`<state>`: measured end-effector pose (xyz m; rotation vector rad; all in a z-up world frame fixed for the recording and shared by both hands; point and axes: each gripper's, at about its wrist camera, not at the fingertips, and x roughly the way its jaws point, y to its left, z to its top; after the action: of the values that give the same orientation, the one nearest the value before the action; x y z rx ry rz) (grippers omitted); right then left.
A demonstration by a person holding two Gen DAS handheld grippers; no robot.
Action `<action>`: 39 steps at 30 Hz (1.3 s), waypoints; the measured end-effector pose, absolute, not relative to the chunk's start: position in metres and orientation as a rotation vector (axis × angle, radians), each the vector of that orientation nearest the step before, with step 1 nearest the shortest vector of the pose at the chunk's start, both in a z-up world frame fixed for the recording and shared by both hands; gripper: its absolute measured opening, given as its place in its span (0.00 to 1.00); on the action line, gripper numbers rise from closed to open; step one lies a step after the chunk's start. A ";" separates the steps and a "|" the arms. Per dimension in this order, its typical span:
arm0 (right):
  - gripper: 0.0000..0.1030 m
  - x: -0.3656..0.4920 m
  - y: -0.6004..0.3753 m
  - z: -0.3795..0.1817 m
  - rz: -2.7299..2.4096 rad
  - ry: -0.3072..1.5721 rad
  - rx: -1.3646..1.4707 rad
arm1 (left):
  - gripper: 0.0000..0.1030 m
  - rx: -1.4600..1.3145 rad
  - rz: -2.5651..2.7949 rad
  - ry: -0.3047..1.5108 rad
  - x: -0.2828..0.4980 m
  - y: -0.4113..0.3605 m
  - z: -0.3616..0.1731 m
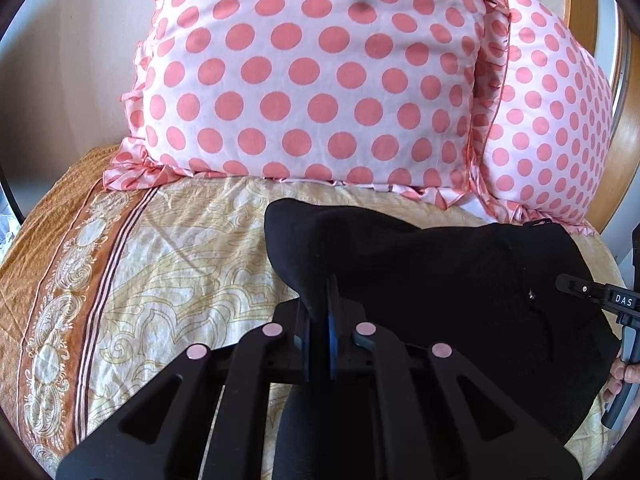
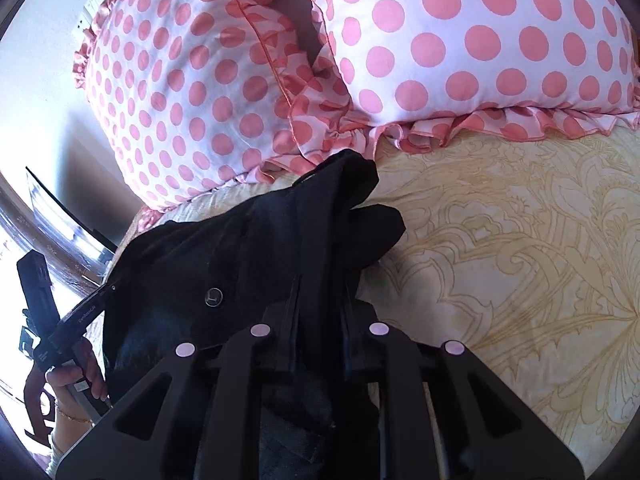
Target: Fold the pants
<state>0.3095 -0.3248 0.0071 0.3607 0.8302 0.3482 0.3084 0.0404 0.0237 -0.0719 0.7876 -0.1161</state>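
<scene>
Between both grippers' fingers (image 1: 320,320) (image 2: 320,312), black pants (image 1: 440,272) are pinched.

I count two pink polka-dot frilled pillows (image 1: 312,76), one black fabric pants (image 1: 460,280), one cream paisley-patterned bedsheet (image 1: 168,264), two black two-finger grippers (image 1: 320,292).

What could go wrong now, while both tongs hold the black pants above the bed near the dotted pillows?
1. The left tongs pinch only a thin edge of the black pants, so the cloth may slip out.
2. The right tongs grip a thick bunch, so the fold may come out uneven.
3. The pants' far edge lies close to the polka-dot pillows and may drag against their ruffles.
</scene>
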 end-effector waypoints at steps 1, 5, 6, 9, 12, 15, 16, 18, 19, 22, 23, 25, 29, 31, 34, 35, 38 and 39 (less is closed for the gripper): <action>0.18 0.309 -0.323 0.005 0.335 0.837 0.342 | 0.11 -0.064 -0.111 0.800 0.309 0.039 0.020; 0.39 0.303 -0.315 0.006 0.253 0.845 0.257 | 0.26 -0.008 -0.084 0.819 0.307 0.036 0.017; 0.46 0.300 -0.315 0.008 0.230 0.849 0.241 | 0.36 -0.011 -0.078 0.813 0.303 0.039 0.022; 0.57 0.279 -0.321 0.020 0.158 0.789 0.175 | 0.64 -0.034 -0.083 0.728 0.277 0.051 0.050; 0.57 0.240 -0.315 0.040 0.130 0.667 0.090 | 0.76 -0.055 -0.183 0.659 0.240 0.051 0.075; 0.57 0.207 -0.293 0.045 0.236 0.636 0.051 | 0.80 -0.111 -0.329 0.691 0.213 0.037 0.078; 0.57 0.201 -0.285 0.043 0.266 0.642 0.037 | 0.80 -0.119 -0.356 0.706 0.208 0.031 0.075; 0.57 0.192 -0.272 0.034 0.283 0.672 0.006 | 0.80 -0.104 -0.370 0.753 0.202 0.016 0.064; 0.57 0.192 -0.268 0.029 0.283 0.696 -0.001 | 0.80 -0.093 -0.372 0.782 0.203 0.011 0.056; 0.58 0.196 -0.261 0.018 0.247 0.734 -0.036 | 0.80 -0.055 -0.340 0.868 0.208 0.000 0.028; 0.59 0.198 -0.259 0.014 0.235 0.755 -0.042 | 0.80 -0.035 -0.325 0.899 0.211 -0.003 0.020; 0.61 0.198 -0.256 0.007 0.216 0.778 -0.061 | 0.80 -0.011 -0.309 0.917 0.213 -0.007 0.011; 0.65 0.197 -0.248 0.002 0.155 0.778 -0.086 | 0.84 -0.003 -0.277 0.931 0.217 -0.011 0.010; 0.67 0.197 -0.248 0.000 0.140 0.768 -0.084 | 0.88 -0.003 -0.272 0.929 0.219 -0.013 0.012; 0.70 0.187 -0.255 0.007 0.141 0.736 -0.020 | 0.89 -0.017 -0.245 0.910 0.212 -0.012 0.019; 0.78 0.177 -0.259 0.011 0.147 0.707 0.024 | 0.91 -0.029 -0.238 0.893 0.203 -0.008 0.023; 0.95 0.146 -0.263 0.017 0.128 0.636 0.077 | 0.98 -0.038 -0.195 0.832 0.176 0.001 0.034; 0.95 0.137 -0.261 0.016 0.123 0.626 0.077 | 0.98 -0.035 -0.177 0.814 0.167 0.005 0.036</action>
<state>0.1370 -0.2609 0.0164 0.0773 0.6261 0.1225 0.1668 0.0047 0.0358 -0.0347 0.8144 -0.1773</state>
